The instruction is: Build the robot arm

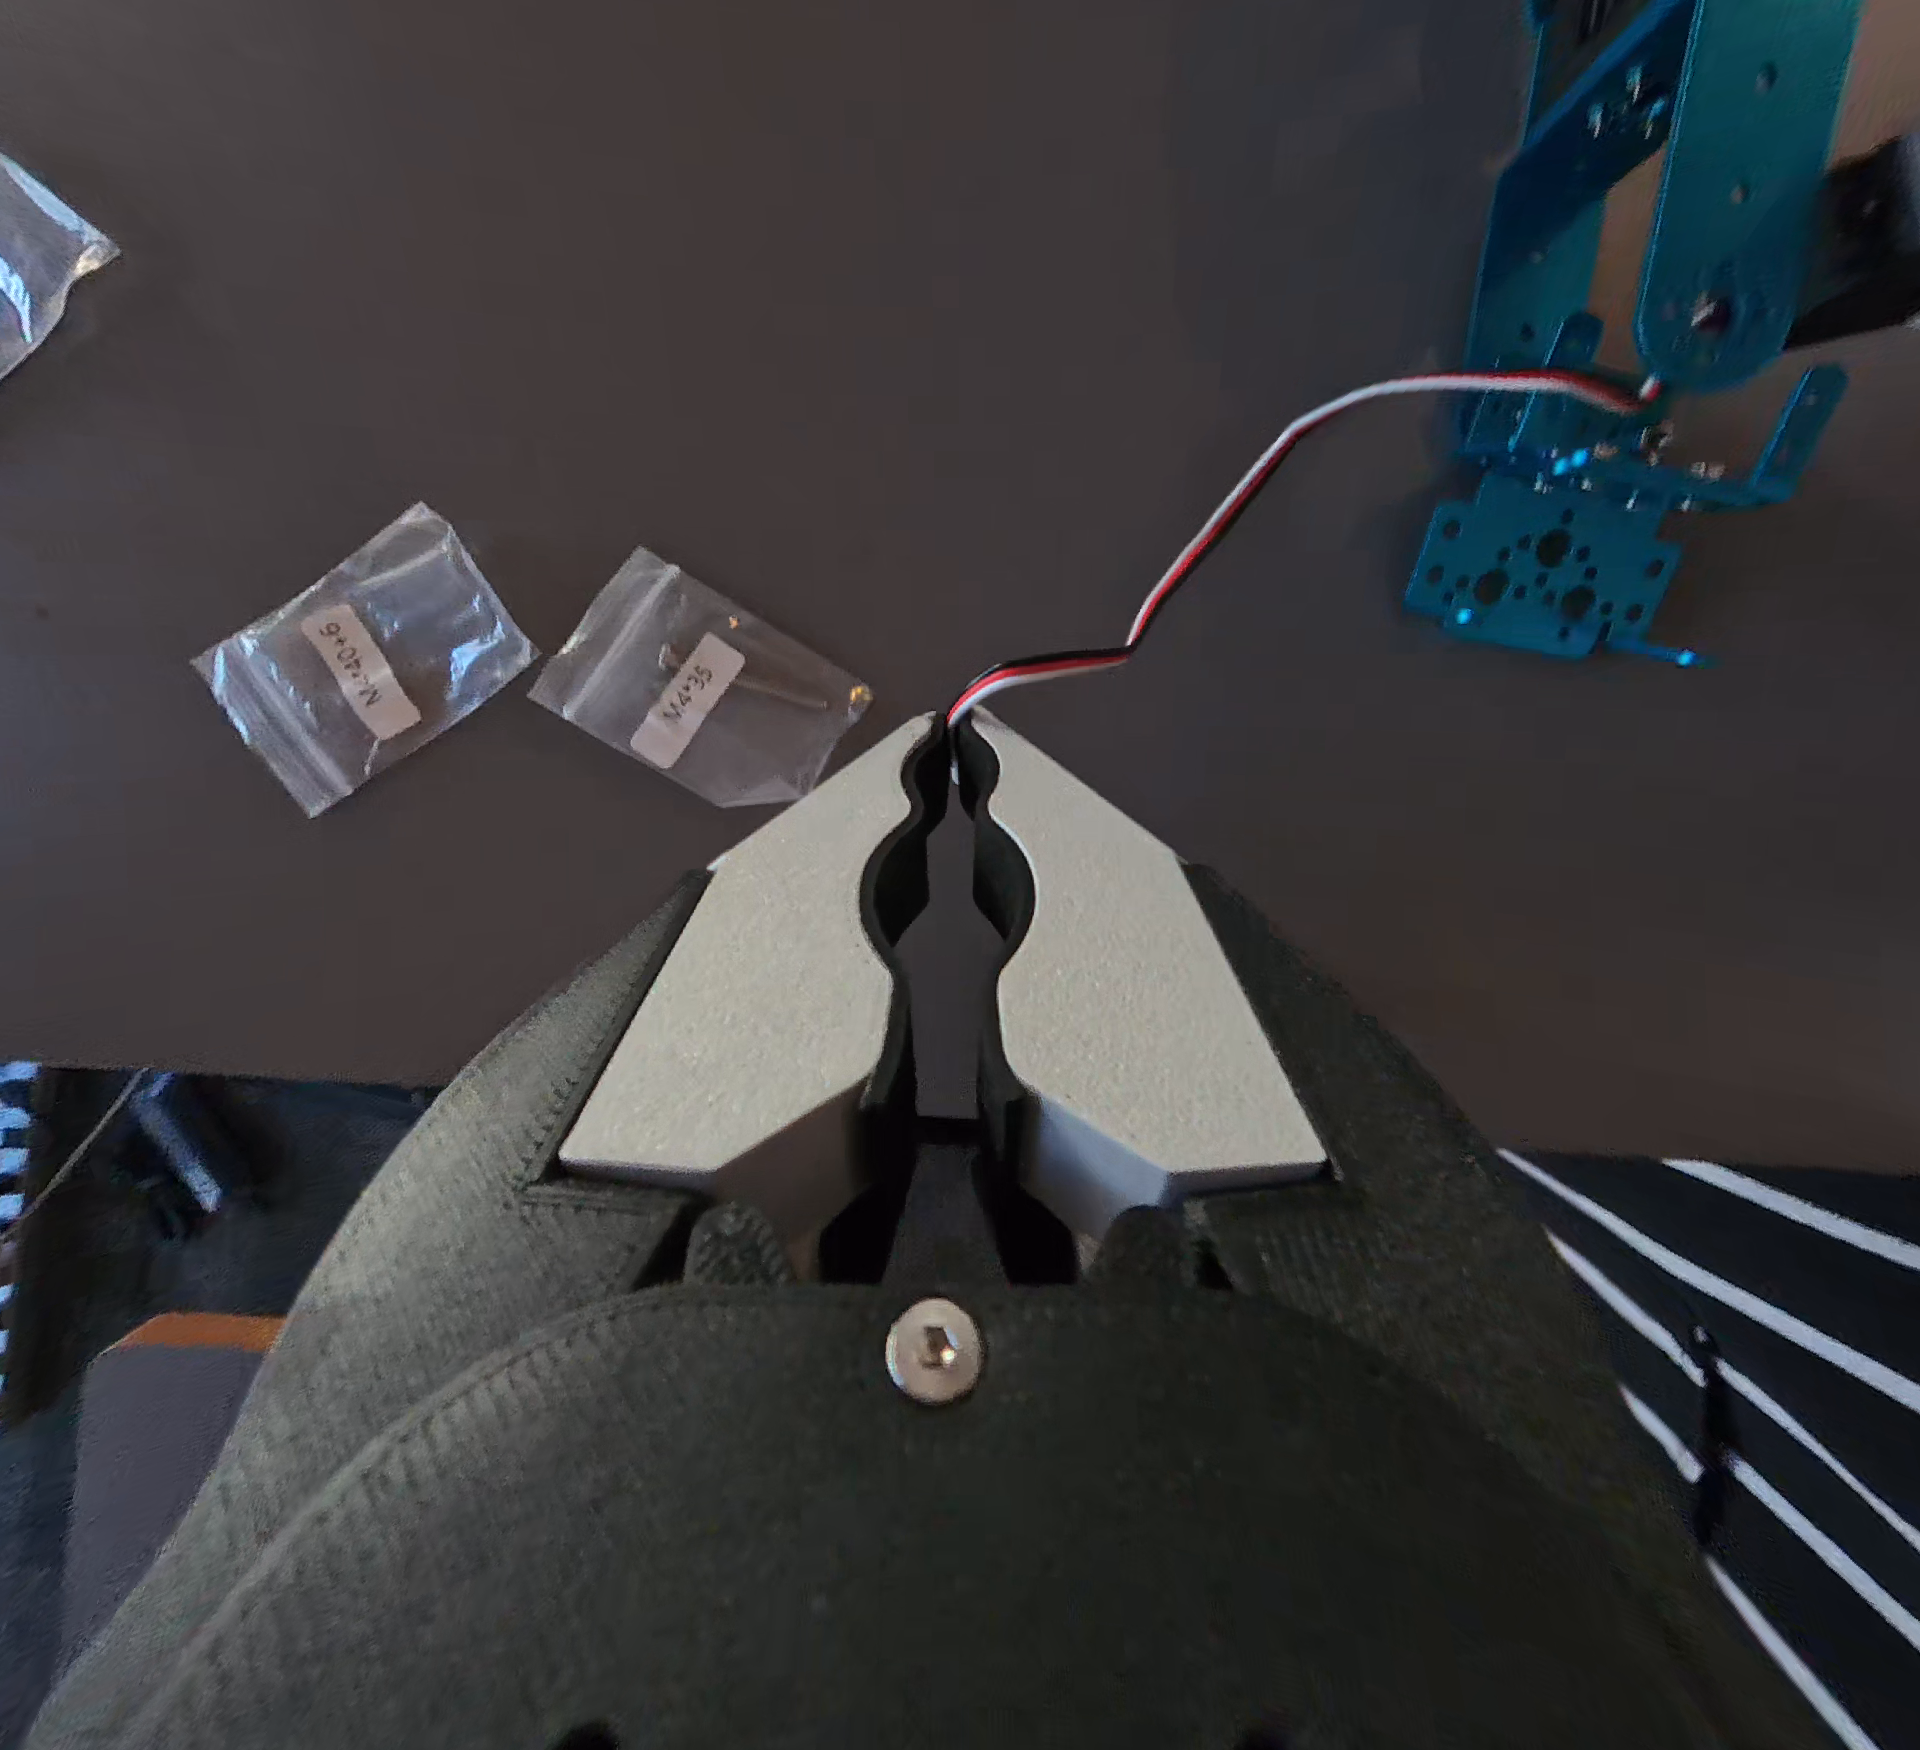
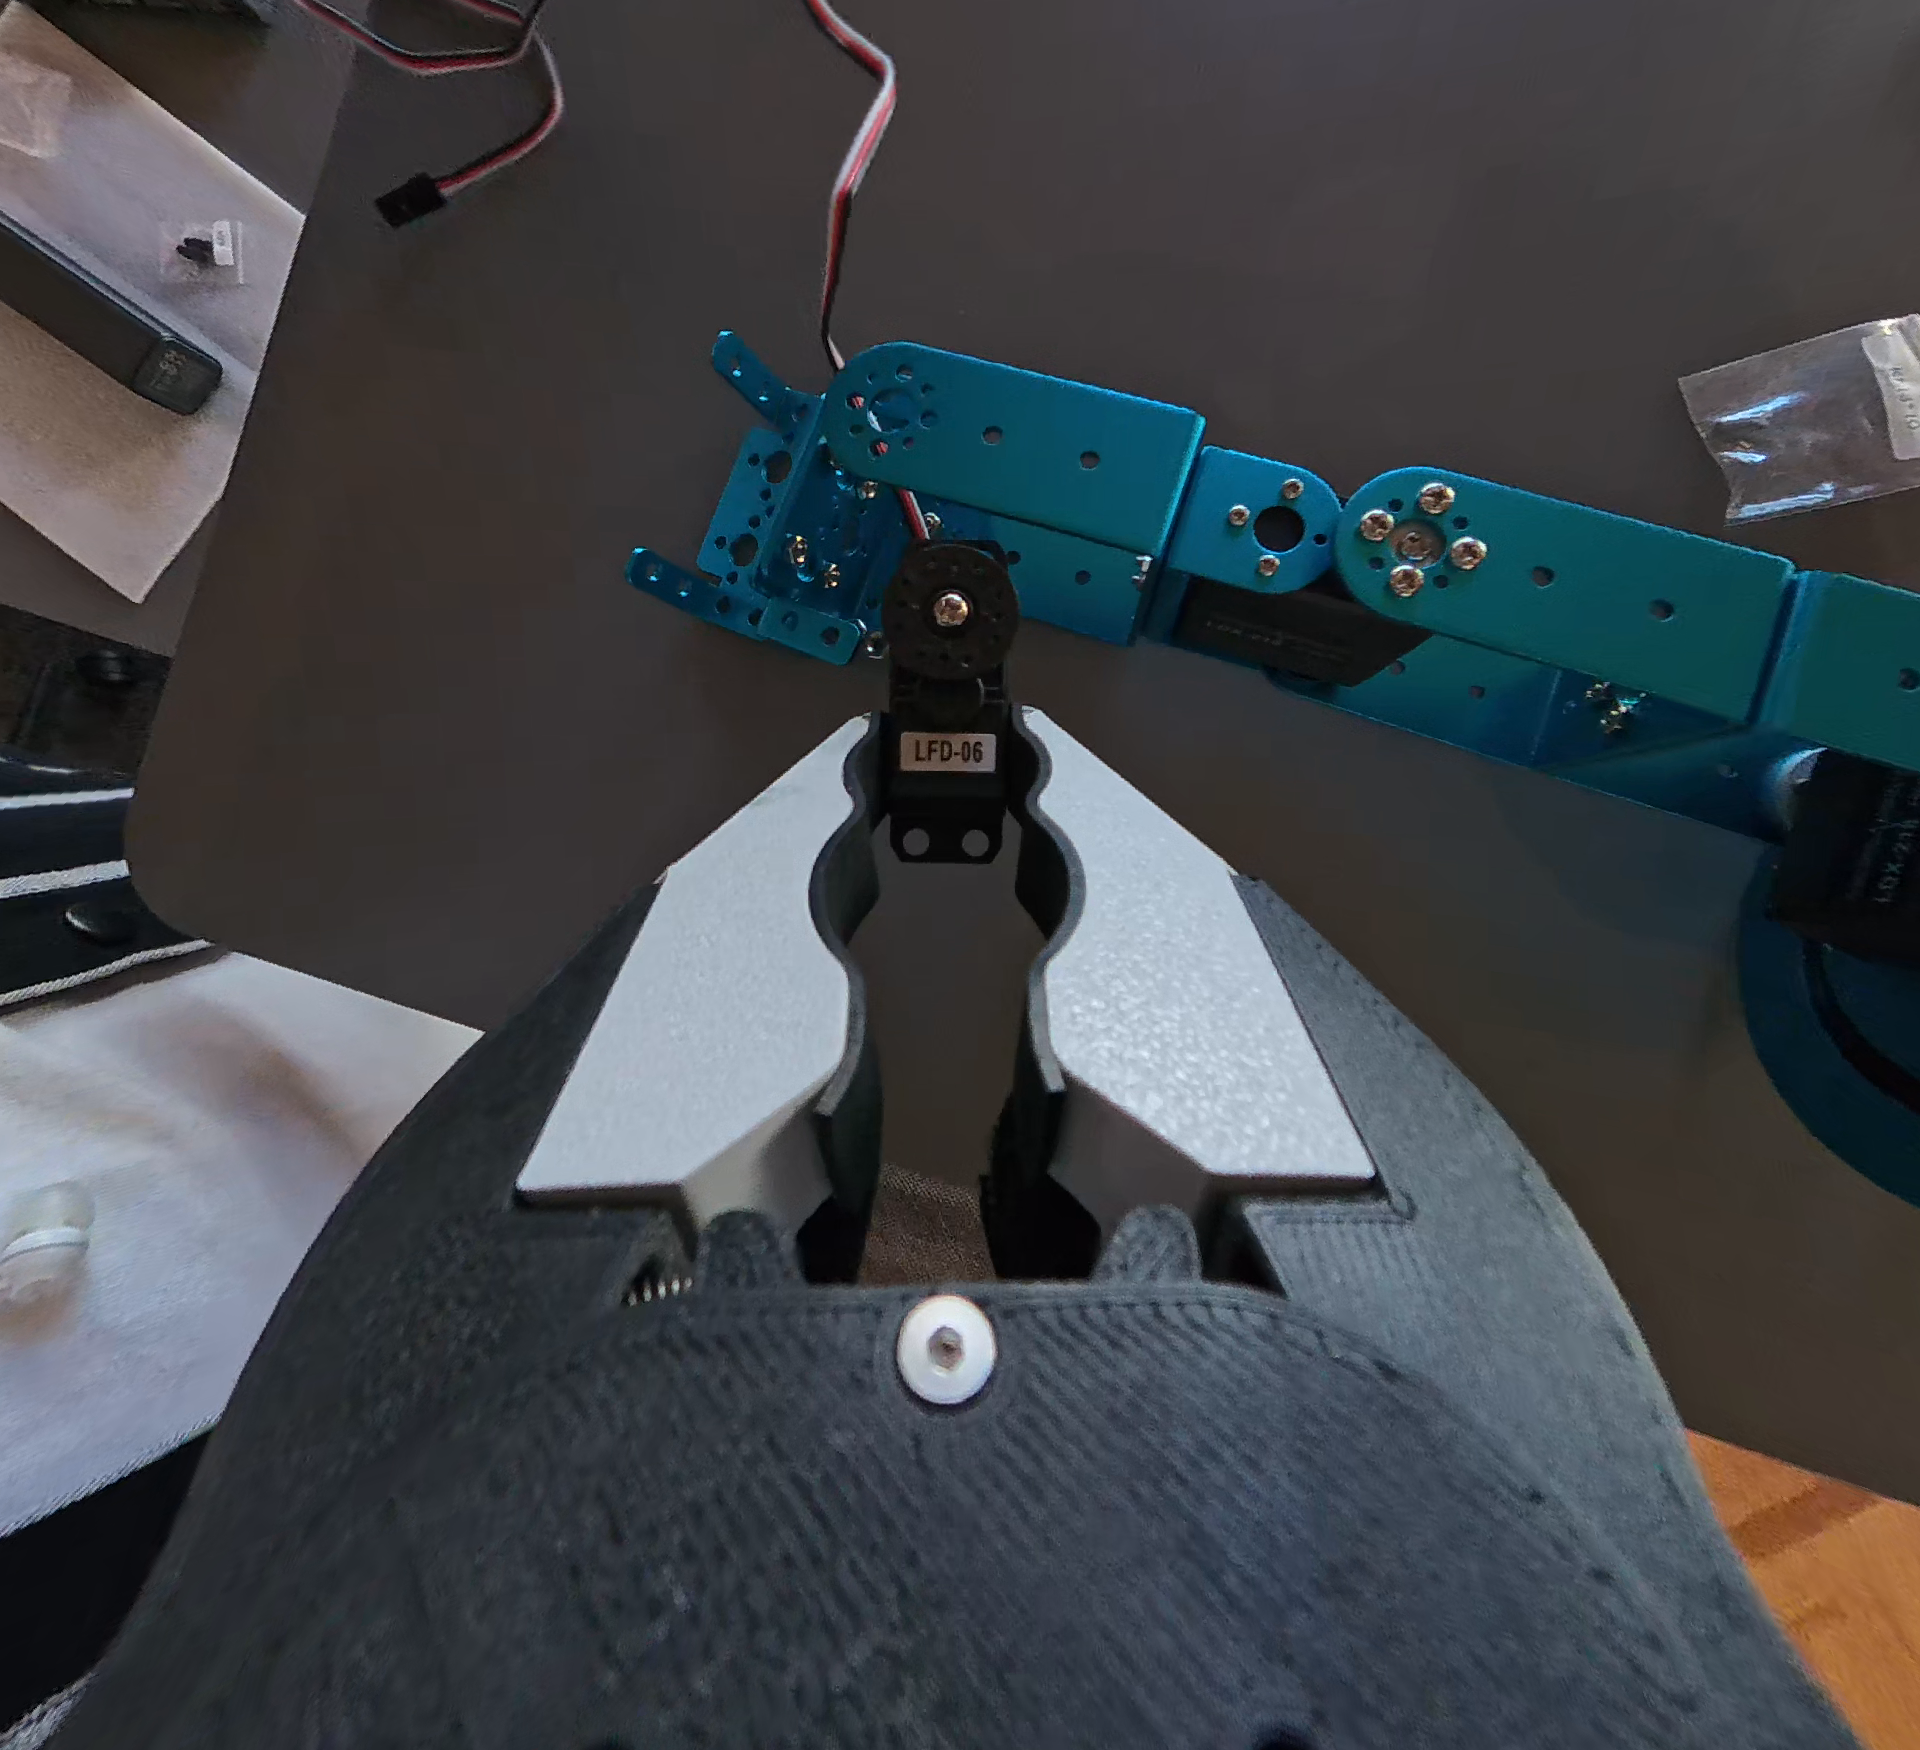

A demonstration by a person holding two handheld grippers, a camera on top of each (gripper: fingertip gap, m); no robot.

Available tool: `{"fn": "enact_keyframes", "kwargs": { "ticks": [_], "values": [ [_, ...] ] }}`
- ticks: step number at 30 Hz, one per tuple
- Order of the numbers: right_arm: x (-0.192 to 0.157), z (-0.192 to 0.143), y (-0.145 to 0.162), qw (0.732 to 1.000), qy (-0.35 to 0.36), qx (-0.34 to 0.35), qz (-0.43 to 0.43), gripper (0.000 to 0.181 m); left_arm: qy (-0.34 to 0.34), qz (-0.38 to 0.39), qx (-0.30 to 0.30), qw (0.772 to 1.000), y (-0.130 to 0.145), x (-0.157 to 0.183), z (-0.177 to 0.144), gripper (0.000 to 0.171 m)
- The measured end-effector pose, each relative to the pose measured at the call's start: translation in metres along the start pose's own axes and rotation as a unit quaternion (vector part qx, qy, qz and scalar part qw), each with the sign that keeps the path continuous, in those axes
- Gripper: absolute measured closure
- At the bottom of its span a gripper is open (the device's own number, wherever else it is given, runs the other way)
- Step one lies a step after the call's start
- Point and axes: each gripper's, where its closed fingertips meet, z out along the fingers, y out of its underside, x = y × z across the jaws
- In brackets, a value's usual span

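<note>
Two clear bags (image 1: 364,656) with white labels on the dark counter (image 1: 831,194), each holding a long screw or standoff. Left tool (image 1: 951,732) pinched closed on one red-white-black cable (image 1: 1226,516) running to the blue bracket arm (image 1: 1662,298). Right tool (image 2: 948,744) clamped around one black servo (image 2: 948,724) with round horn, touching the blue bracket arm's end.

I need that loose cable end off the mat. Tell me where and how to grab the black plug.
Take the black plug across its two long flat sides, coming down from above with the fingers straddling it. It lies flat on the dark mat, free of other parts, and its cable leaves one short end, so approach from the opposite, open end.
</note>
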Motion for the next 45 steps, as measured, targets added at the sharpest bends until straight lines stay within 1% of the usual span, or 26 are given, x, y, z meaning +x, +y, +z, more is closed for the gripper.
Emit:
{"fn": "enact_keyframes", "kwargs": {
  "ticks": [5, 12, 18, 21, 25, 28, 32, 37, 42, 43, 45],
  "values": [
    [0.000, 0.000, 0.001, 1.000, 0.002, 0.007, 0.007, 0.161, 0.012, -0.020, -0.002, 1.000, -0.013, -0.006, 0.008, 0.171],
    [0.003, 0.000, 0.002, 1.000, 0.005, 0.012, 0.017, 0.161, -0.006, 0.005, -0.040, 0.999, -0.024, -0.016, 0.021, 0.171],
    [0.004, 0.000, 0.002, 1.000, 0.005, 0.017, 0.026, 0.161, -0.010, 0.012, -0.051, 0.999, -0.042, -0.017, 0.028, 0.171],
    [0.004, 0.001, 0.001, 0.999, 0.004, 0.023, 0.033, 0.161, -0.022, 0.019, -0.060, 0.998, -0.051, -0.021, 0.034, 0.171],
    [0.004, 0.002, 0.001, 0.999, 0.007, 0.022, 0.032, 0.161, -0.057, 0.033, -0.083, 0.994, -0.059, -0.032, 0.043, 0.171],
    [0.003, 0.004, -0.001, 0.999, 0.009, 0.025, 0.031, 0.161, -0.082, 0.044, -0.116, 0.989, -0.059, -0.043, 0.051, 0.171],
    [0.004, 0.007, -0.003, 0.999, 0.012, 0.029, 0.033, 0.161, -0.093, 0.050, -0.140, 0.985, -0.057, -0.049, 0.063, 0.171],
    [0.005, 0.011, -0.002, 0.999, 0.014, 0.033, 0.036, 0.161, -0.101, 0.044, -0.140, 0.984, -0.059, -0.053, 0.072, 0.171],
    [0.004, 0.014, -0.001, 0.999, 0.012, 0.035, 0.037, 0.161, -0.118, 0.037, -0.135, 0.983, -0.062, -0.059, 0.073, 0.171],
    [0.005, 0.014, -0.001, 0.999, 0.012, 0.035, 0.038, 0.161, -0.117, 0.035, -0.133, 0.984, -0.063, -0.058, 0.072, 0.169],
    [0.005, 0.014, -0.001, 0.999, 0.011, 0.036, 0.039, 0.161, -0.121, 0.033, -0.123, 0.984, -0.065, -0.058, 0.069, 0.159]
  ]
}}
